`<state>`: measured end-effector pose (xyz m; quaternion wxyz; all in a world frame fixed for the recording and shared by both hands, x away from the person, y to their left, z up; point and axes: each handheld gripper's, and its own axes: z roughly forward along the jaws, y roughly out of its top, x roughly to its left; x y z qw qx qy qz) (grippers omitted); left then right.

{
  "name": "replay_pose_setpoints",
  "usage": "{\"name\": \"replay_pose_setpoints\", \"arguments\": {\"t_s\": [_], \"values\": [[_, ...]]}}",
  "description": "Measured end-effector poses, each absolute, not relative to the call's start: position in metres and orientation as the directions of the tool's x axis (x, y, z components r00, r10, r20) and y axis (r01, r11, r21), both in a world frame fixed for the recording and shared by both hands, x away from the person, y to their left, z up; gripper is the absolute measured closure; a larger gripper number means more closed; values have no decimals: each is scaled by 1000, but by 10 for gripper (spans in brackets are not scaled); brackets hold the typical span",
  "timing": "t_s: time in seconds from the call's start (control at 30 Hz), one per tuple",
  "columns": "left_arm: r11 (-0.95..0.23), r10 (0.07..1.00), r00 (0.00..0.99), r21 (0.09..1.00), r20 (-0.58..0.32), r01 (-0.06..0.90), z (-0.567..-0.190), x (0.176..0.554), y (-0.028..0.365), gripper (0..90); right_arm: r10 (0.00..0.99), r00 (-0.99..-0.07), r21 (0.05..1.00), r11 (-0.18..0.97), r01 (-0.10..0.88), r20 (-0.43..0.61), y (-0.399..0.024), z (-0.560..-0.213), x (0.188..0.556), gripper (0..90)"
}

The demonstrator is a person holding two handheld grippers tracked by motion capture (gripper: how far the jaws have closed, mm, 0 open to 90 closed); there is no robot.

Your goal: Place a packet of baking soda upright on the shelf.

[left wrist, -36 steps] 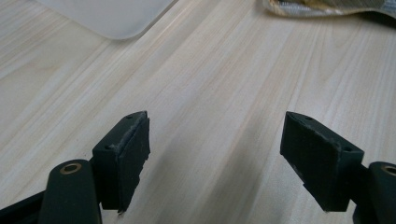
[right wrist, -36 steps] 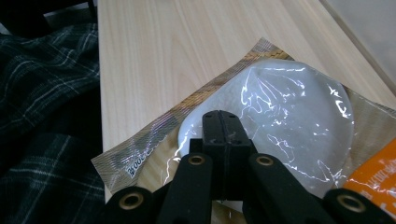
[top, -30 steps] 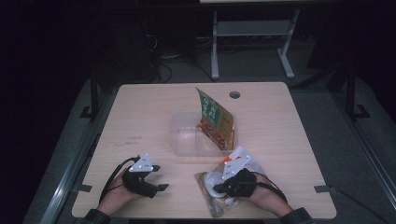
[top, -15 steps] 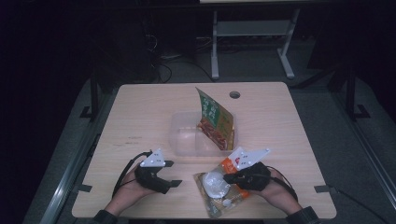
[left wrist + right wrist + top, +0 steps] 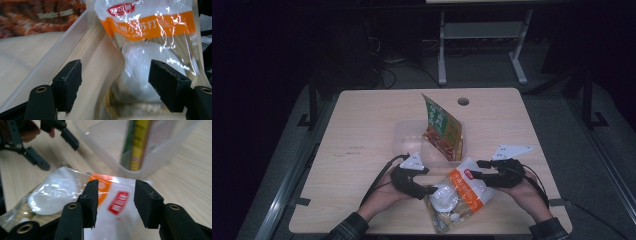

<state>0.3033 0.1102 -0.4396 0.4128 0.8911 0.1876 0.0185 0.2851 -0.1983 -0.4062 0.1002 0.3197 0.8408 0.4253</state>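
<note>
A clear snack bag (image 5: 462, 192) with an orange and white label and a white round piece inside lies flat near the table's front edge. My left gripper (image 5: 430, 181) sits at its left side. Its jaws stand wide open, and the bag (image 5: 150, 32) reaches in between them from the right without touching the pads (image 5: 68, 83). My right gripper (image 5: 476, 169) is at the bag's upper right corner. Its jaws (image 5: 116, 197) have just been opening, and the bag's top edge (image 5: 117, 202) lies under the gap, not pressed.
A clear plastic tub (image 5: 404, 135) stands mid-table just behind the bag, with a green and red packet (image 5: 442, 127) leaning upright in it. The tub's wall (image 5: 62, 45) runs close to my left gripper. The wooden table (image 5: 362, 125) has a cable hole (image 5: 463, 101) at the back.
The right gripper was shut on the bag; its jaws have come apart and it has drawn back to the right. The left gripper slid right up to the bag, which now lies farther right.
</note>
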Motion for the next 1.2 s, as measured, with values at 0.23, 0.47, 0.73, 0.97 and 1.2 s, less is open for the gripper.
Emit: {"name": "replay_pose_setpoints", "arguments": {"t_s": [0.23,0.47,0.73,0.97,1.2], "values": [[-601,310,936,728,-168,330,-447,313,78,316,683,-722,783,389,485,108,-223,-409,293,500],[-616,281,919,683,-275,393,-462,326,57,397,701,-702,780,367,506,125,-231,-413,295,491],[-630,233,895,642,-380,437,-467,332,53,571,700,-704,782,370,502,121,-232,-413,295,491],[-651,181,925,664,-335,368,-464,327,52,853,703,-701,787,365,497,117,-233,-412,295,492],[-645,162,955,706,-249,293,-452,316,54,891,710,-694,802,343,488,119,-237,-409,296,493]]}}
